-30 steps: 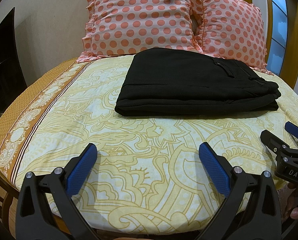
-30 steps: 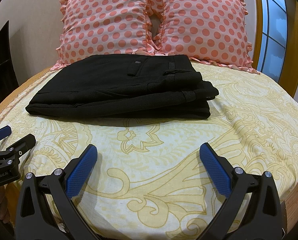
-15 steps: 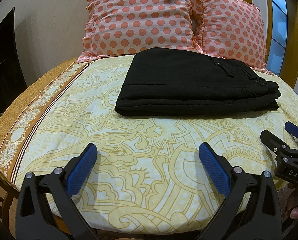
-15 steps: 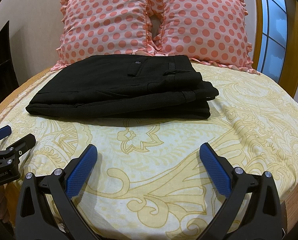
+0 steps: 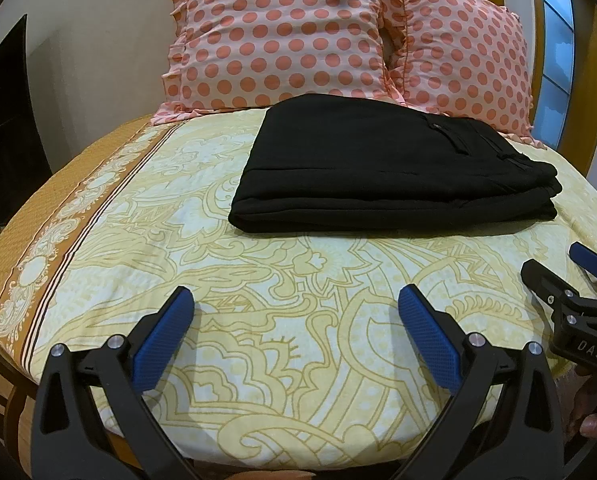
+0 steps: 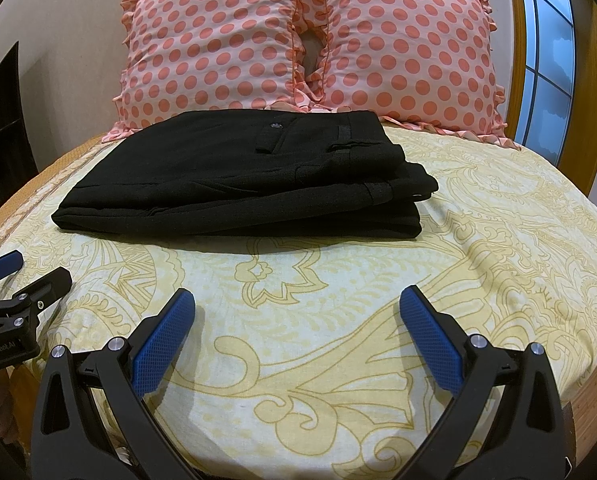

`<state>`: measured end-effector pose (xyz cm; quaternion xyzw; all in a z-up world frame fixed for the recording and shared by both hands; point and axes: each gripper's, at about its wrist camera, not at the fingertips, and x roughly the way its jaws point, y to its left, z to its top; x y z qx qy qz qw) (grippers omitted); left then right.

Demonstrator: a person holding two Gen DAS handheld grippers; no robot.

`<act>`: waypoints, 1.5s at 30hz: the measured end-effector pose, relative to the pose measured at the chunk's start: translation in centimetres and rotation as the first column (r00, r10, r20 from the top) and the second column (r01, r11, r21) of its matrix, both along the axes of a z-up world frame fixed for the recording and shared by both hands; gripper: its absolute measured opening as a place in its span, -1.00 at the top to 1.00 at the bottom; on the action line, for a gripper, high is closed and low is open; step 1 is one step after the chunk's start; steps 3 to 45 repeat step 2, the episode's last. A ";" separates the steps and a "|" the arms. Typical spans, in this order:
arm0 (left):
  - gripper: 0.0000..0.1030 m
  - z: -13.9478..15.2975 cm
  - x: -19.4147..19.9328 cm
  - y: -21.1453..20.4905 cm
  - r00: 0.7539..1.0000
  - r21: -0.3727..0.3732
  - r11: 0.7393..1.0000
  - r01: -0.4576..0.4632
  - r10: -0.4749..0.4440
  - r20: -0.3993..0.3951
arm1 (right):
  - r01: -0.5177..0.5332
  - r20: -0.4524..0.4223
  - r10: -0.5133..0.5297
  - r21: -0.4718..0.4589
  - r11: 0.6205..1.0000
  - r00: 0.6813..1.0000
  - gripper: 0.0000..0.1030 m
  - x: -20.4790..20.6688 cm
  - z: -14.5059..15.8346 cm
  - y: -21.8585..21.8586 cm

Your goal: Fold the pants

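Observation:
Black pants (image 5: 382, 168) lie folded in a flat stack on the bed, waistband end to the right; they also show in the right wrist view (image 6: 242, 184). My left gripper (image 5: 296, 300) is open and empty, hovering over the sheet short of the pants. My right gripper (image 6: 298, 300) is open and empty, likewise short of the pants. The right gripper shows at the right edge of the left wrist view (image 5: 558, 268); the left gripper shows at the left edge of the right wrist view (image 6: 26, 268).
A yellow patterned bedsheet (image 5: 258, 280) covers the bed. Two pink polka-dot pillows (image 6: 218, 48) (image 6: 406, 52) lean at the head behind the pants. A window (image 6: 546, 40) is at right, a dark panel (image 5: 2, 120) at left.

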<state>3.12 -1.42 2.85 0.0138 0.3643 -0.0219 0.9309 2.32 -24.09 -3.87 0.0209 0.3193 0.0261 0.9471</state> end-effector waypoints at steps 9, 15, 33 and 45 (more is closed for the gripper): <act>-0.97 0.0 0.0 0.0 1.000 0.000 1.000 0.000 0.000 0.000 | 0.000 0.000 0.000 0.000 1.000 1.000 -0.97 0.0 0.0 0.0; -0.97 0.0 0.0 0.0 1.000 0.000 1.000 0.000 0.000 0.000 | 0.000 0.000 0.000 0.000 1.000 1.000 -0.97 0.0 0.0 0.0; -0.97 0.0 0.0 0.0 1.000 0.000 1.000 0.000 0.000 0.000 | 0.000 0.000 0.000 0.000 1.000 1.000 -0.97 0.0 0.0 0.0; -0.97 0.0 0.0 0.0 1.000 0.000 1.000 0.000 0.000 0.000 | 0.000 0.000 0.000 0.000 1.000 1.000 -0.97 0.0 0.0 0.0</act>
